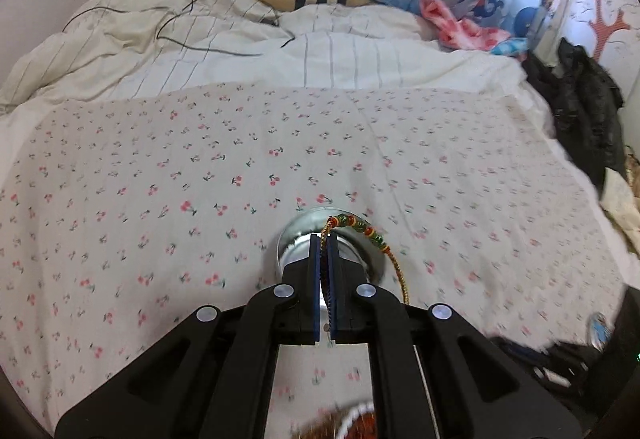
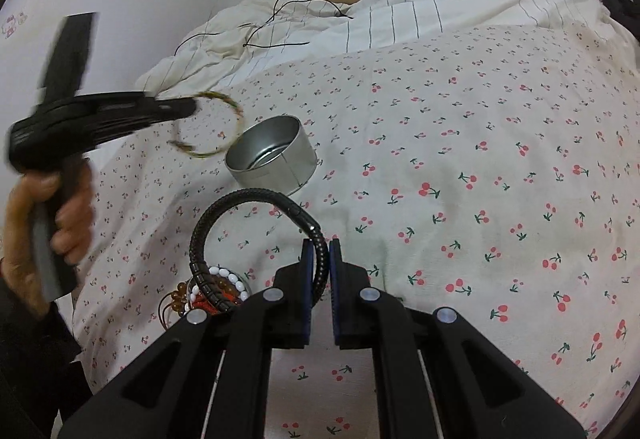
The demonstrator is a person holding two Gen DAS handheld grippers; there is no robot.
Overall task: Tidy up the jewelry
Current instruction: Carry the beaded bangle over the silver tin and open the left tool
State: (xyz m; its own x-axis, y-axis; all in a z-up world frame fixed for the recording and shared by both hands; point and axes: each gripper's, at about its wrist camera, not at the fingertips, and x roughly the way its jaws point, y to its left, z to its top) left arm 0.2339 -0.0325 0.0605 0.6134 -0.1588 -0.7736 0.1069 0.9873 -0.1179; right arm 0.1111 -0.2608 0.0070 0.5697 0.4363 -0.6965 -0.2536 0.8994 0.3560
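Right gripper is clamped on a black braided bracelet, lifted above a pile of bead bracelets on the bedsheet. It looks light, springy and stiff enough to hold its loop; pinch the cord, not the clasp. Further off, left gripper pinches a thin beaded bangle over the tin: light, slippery, likely to swing.

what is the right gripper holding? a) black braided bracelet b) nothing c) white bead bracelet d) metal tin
a: the right gripper is shut on the black braided bracelet, which loops up to the left of its fingers, while the metal tin sits on the bed beyond it.
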